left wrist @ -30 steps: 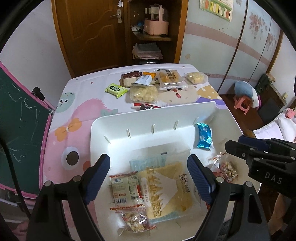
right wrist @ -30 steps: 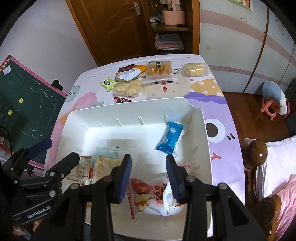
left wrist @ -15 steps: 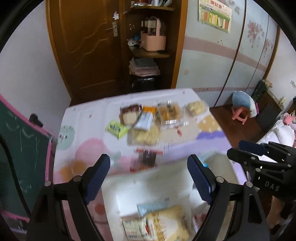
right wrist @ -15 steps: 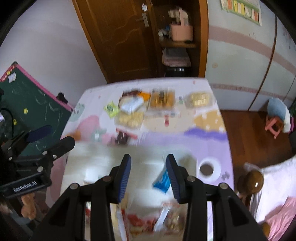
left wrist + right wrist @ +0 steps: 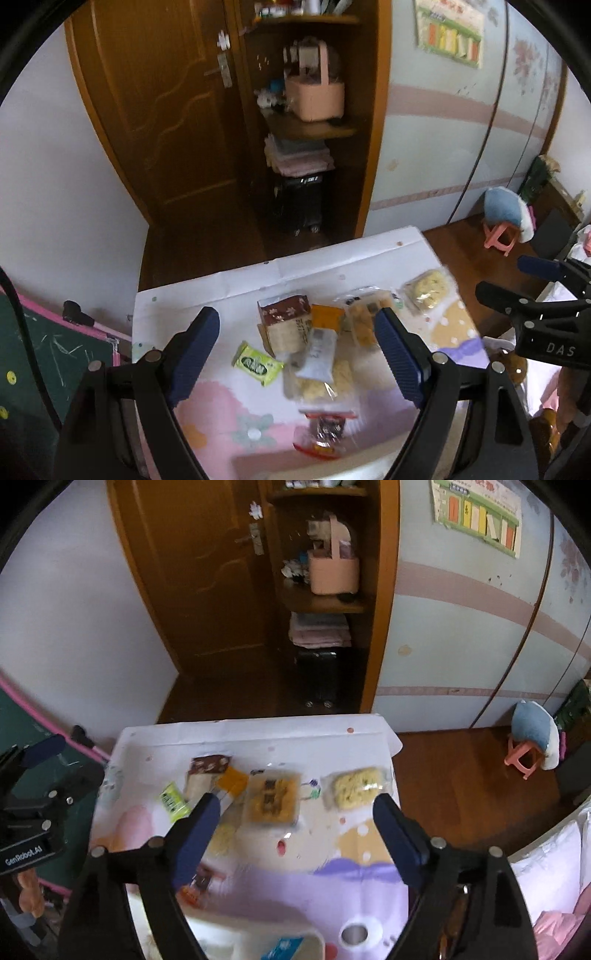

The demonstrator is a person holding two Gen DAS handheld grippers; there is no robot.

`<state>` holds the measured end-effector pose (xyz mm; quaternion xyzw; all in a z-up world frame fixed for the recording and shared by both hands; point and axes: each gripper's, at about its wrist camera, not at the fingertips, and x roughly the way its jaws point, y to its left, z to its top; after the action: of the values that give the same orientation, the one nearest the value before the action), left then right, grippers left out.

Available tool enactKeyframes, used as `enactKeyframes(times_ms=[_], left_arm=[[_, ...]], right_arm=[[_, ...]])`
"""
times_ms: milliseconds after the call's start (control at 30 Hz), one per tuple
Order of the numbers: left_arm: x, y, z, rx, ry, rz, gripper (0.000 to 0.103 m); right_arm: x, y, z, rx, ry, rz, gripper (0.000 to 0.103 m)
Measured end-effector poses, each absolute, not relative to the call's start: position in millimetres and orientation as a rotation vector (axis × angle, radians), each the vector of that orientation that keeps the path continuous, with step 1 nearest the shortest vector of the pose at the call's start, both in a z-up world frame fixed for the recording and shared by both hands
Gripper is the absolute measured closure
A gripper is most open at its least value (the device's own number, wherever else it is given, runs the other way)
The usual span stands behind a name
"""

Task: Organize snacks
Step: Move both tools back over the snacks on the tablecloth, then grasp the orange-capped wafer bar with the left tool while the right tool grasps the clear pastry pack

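Observation:
Loose snacks lie at the table's far end: a green packet (image 5: 256, 363), a brown packet (image 5: 286, 325), an orange packet (image 5: 327, 317), a white packet (image 5: 319, 354) and a red packet (image 5: 325, 432). My left gripper (image 5: 295, 332) hovers open above them, holding nothing. My right gripper (image 5: 295, 812) is opening its jaws with nothing between them, over a clear pastry tray (image 5: 271, 797) and beside a yellow cake packet (image 5: 354, 788). At the bottom edge, the white bin (image 5: 236, 936) holds a blue packet (image 5: 282, 947). Each gripper shows in the other's view: right gripper (image 5: 504, 277), left gripper (image 5: 74, 757).
A cartoon-print cloth (image 5: 332, 882) covers the table. A green chalkboard (image 5: 44, 354) leans at the left. Beyond the table's far edge are a wooden door (image 5: 166, 122) and shelves. A pink stool (image 5: 524, 753) stands on the floor, and bedding (image 5: 546, 864) lies at the right.
Both grippers have lifted away from the white bin and travelled to the loose snacks at the table's far end. The right jaws have spread wide, leaving a red-and-white packet in the bin.

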<state>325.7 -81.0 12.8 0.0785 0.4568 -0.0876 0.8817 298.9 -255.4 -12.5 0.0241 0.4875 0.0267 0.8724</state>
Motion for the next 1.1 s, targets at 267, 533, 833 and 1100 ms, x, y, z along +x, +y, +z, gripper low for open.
enactKeyframes(times_ms=[267, 533, 833, 1100], left_arm=[[382, -83, -106, 0.195, 1.205, -0.123, 0.018], [385, -93, -175, 0.197, 1.335, -0.191, 0.018], [389, -103, -211, 0.205, 1.371, -0.194, 0.018], [390, -100, -217, 0.191, 1.358, -0.184, 0.064]], right_arm=[[353, -247, -116, 0.133, 1.221, 0.076, 0.016], [371, -229, -173, 0.183, 1.311, 0.086, 0.013], [388, -205, -210, 0.1, 1.381, 0.069, 0.01], [384, -198, -230, 0.028, 1.439, 0.016, 0.019]])
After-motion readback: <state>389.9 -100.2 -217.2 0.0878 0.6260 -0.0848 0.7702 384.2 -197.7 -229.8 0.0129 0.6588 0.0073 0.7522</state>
